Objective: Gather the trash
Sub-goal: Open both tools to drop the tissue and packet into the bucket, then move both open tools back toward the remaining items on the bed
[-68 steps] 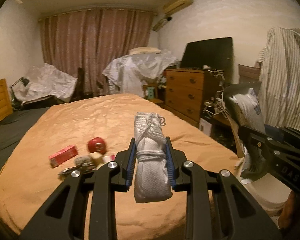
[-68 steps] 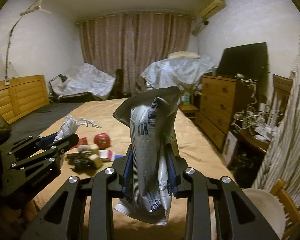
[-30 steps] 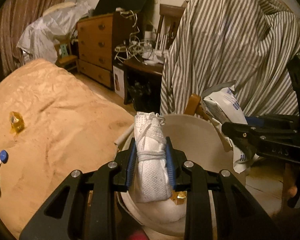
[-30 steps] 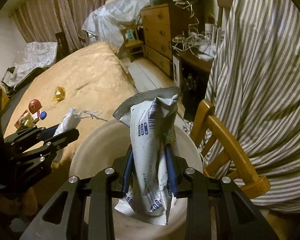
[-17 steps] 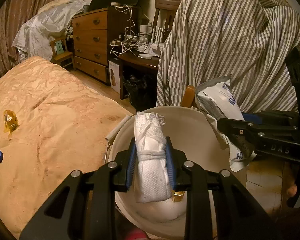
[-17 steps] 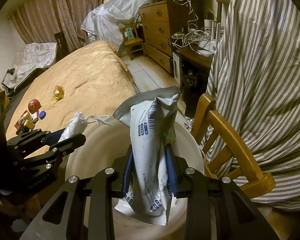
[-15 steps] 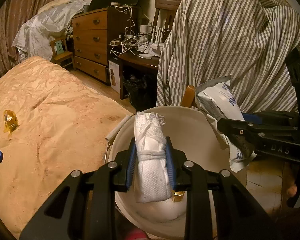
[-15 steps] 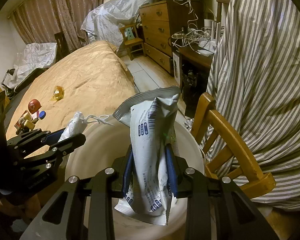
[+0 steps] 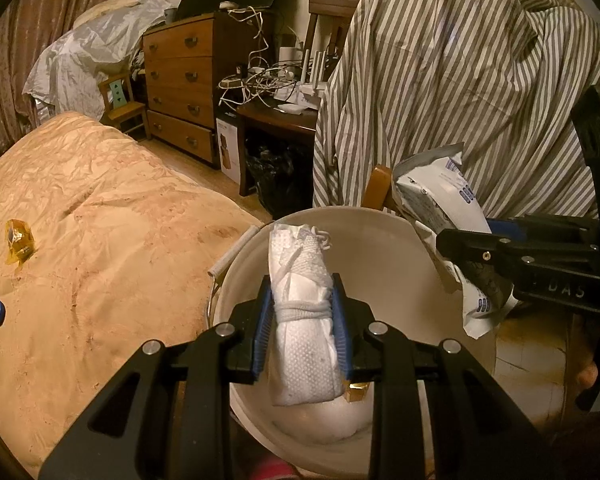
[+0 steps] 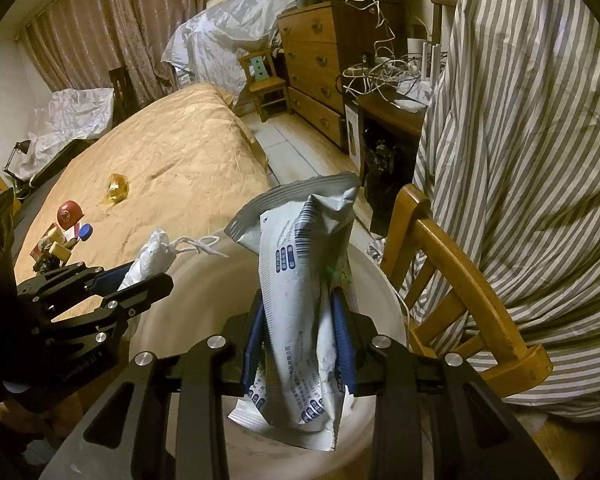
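My left gripper is shut on a rolled white face mask and holds it over the open white bucket. It also shows in the right wrist view at the bucket's left rim. My right gripper is shut on a crumpled silver-white snack bag above the same bucket. The bag shows in the left wrist view at the bucket's right rim. A small gold item lies inside the bucket.
The bed with an orange cover lies left of the bucket. On it lie a yellow wrapper, a red ball, a blue cap and small clutter. A wooden chair under a striped sheet stands right of the bucket. A dresser stands behind.
Both grippers swung from the bed to above the bucket, still holding the mask and the bag. In the last half second they have barely moved.
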The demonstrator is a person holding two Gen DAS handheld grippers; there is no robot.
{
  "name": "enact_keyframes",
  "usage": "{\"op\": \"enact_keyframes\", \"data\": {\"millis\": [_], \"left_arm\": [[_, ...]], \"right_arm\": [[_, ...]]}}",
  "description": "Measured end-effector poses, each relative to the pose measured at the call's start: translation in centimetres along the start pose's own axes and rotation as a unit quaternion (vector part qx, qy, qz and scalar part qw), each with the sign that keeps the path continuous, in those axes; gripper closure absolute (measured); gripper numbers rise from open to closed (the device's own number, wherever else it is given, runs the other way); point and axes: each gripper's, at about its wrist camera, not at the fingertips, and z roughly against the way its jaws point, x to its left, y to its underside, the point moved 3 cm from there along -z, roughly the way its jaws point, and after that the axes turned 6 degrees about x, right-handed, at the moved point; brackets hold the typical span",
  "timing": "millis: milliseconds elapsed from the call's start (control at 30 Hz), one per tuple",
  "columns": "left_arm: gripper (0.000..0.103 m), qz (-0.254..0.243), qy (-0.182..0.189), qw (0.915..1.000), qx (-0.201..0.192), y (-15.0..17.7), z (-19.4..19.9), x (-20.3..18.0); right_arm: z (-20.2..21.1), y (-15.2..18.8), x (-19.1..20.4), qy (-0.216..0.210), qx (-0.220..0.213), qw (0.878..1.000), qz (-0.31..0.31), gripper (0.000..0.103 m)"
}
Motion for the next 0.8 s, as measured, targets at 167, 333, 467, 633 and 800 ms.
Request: {"op": "enact_keyframes", "data": {"millis": [167, 333, 467, 633, 800], "left_arm": [[0.043, 0.000, -0.010, 0.9999, -0.003, 0.22, -0.02, 0.25], [0.040, 0.002, -0.016, 0.9999, -0.006, 0.43, 0.05, 0.70], [0.040, 0.003, -0.017, 0.9999, -0.003, 0.70, 0.02, 0.87], [0.040, -0.001, -0.017, 0.9998, -0.002, 0.71, 0.09, 0.59], [0.040, 0.001, -0.018, 0.9998, -0.003, 0.76, 0.30, 0.74]], "right_arm": [[-0.02, 0.22, 0.34, -0.006, -0.001, 1.000, -0.003, 0.062], [0.31, 0.31, 0.32, -0.007, -0.008, 1.000, -0.011, 0.058], [0.57, 0.46, 0.03, -0.008, -0.009, 1.000, -0.014, 0.058], [0.59, 0.45, 0.01, -0.008, -0.009, 1.000, -0.014, 0.058], [0.57, 0.40, -0.02, -0.009, -0.010, 1.000, -0.014, 0.058]]}}
